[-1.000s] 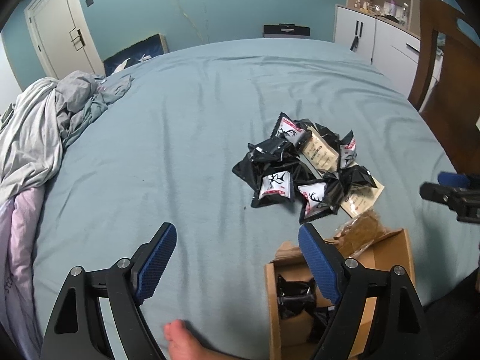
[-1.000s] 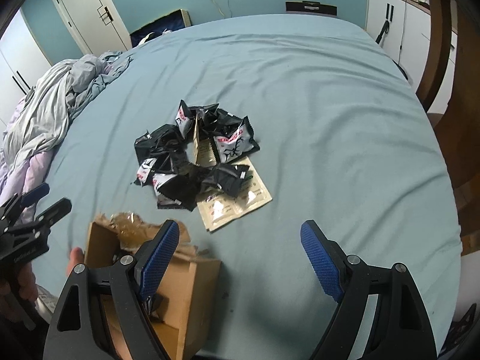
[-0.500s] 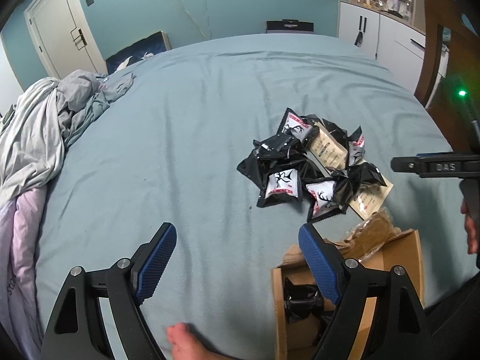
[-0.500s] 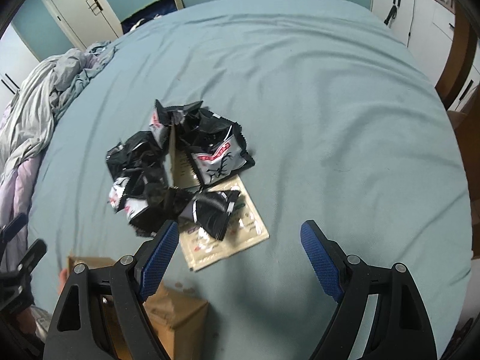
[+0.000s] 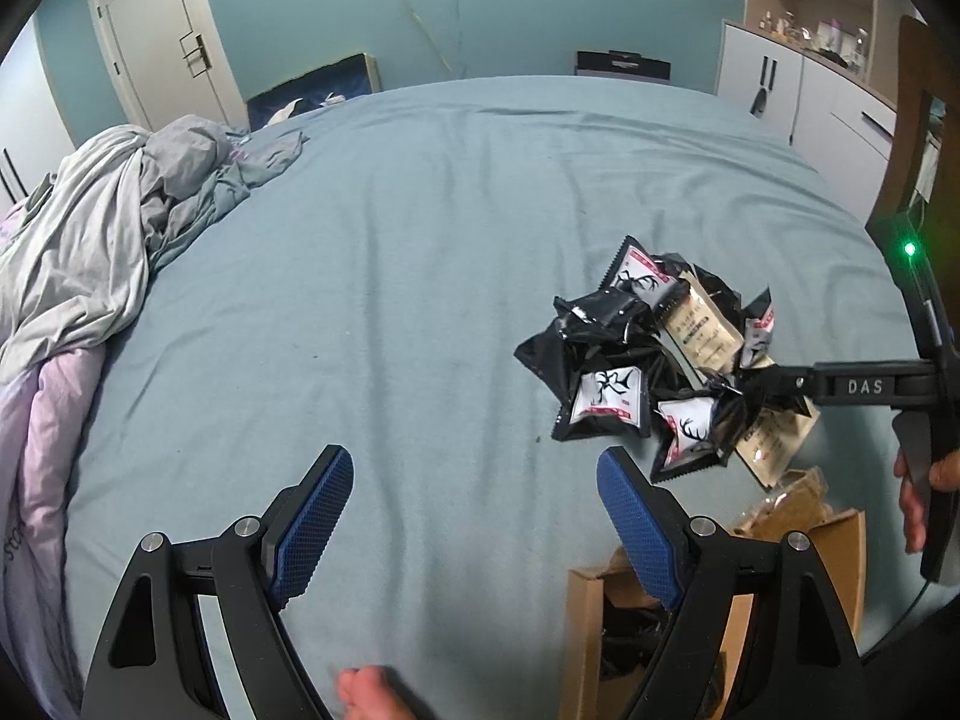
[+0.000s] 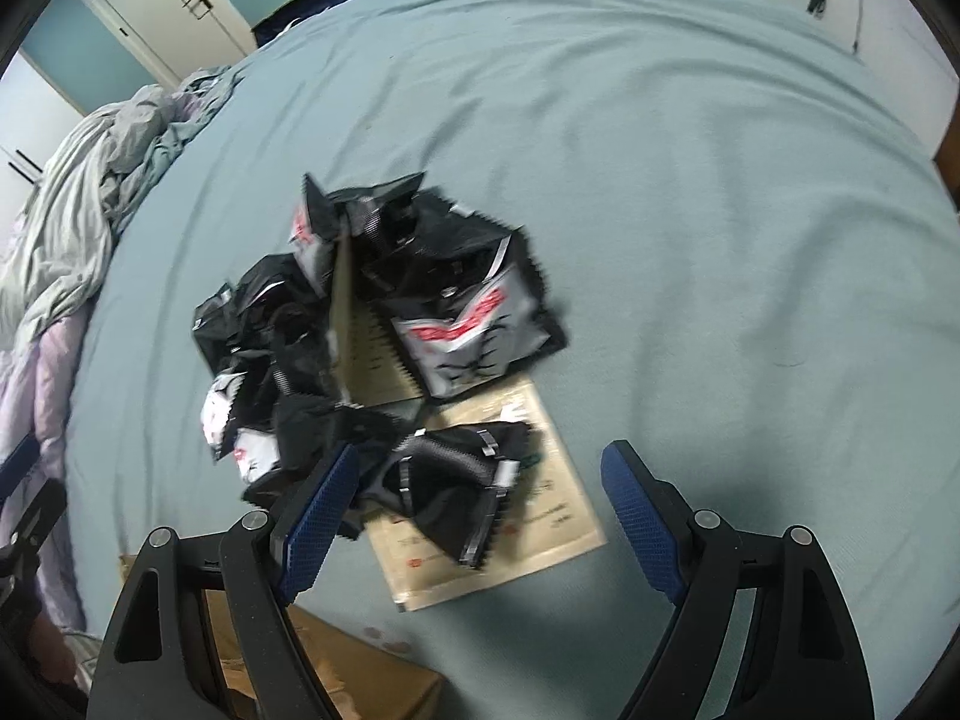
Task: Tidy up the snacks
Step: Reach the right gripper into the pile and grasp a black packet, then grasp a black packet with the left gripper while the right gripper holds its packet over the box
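A pile of black and white snack packets [image 5: 654,354] with some beige flat packets [image 5: 702,330] lies on the blue-grey bed sheet. The pile also shows in the right wrist view [image 6: 384,348]. A brown cardboard box [image 5: 738,606] with dark packets inside stands at the bed's near edge, partly behind my left gripper's right finger. My left gripper [image 5: 474,528] is open and empty above bare sheet, left of the box. My right gripper [image 6: 480,516] is open, low over the pile's near side, with a black packet [image 6: 462,486] between its fingers. It also shows in the left wrist view [image 5: 840,387].
Crumpled grey and lilac bedding [image 5: 90,252] lies along the bed's left side. White cabinets [image 5: 798,102] and a wooden chair [image 5: 918,126] stand at the right. A door [image 5: 156,66] is at the back left. The box corner [image 6: 336,678] shows below my right gripper.
My right gripper has moved forward and down over the snack pile, which now fills its view. My left gripper has shifted slightly; the pile and box sit further right in its view.
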Tool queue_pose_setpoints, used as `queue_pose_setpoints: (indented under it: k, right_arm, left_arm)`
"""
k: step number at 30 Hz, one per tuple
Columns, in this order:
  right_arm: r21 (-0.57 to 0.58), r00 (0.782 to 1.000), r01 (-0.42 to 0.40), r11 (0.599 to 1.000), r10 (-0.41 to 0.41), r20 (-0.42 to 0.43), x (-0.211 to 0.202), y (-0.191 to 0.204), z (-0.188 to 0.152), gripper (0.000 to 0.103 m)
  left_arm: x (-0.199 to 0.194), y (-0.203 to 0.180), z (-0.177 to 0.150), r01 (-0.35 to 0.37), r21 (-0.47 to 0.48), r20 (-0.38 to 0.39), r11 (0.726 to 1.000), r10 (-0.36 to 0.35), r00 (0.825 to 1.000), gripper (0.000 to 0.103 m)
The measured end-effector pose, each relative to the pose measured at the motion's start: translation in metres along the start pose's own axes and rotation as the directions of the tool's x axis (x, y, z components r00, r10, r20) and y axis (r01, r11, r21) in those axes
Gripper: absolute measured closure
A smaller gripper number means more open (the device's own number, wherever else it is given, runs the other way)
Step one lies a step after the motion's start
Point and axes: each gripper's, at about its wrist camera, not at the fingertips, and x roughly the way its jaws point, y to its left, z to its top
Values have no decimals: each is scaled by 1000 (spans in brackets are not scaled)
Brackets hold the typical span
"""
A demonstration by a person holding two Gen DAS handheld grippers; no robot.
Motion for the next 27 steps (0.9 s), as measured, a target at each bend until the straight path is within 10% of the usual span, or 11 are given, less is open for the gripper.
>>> queue_pose_setpoints:
  k: [12,27]
  right_arm:
    - [-119,999,47,992,-47,3,2,21,-6,70]
    - [-79,983,-53,995,66,169,-83,26,-47,70]
  left_arm:
    - [4,9,8,-29,-47,38,998,31,999,18]
    - [51,9,18,35,-27,-2,999,-35,999,18]
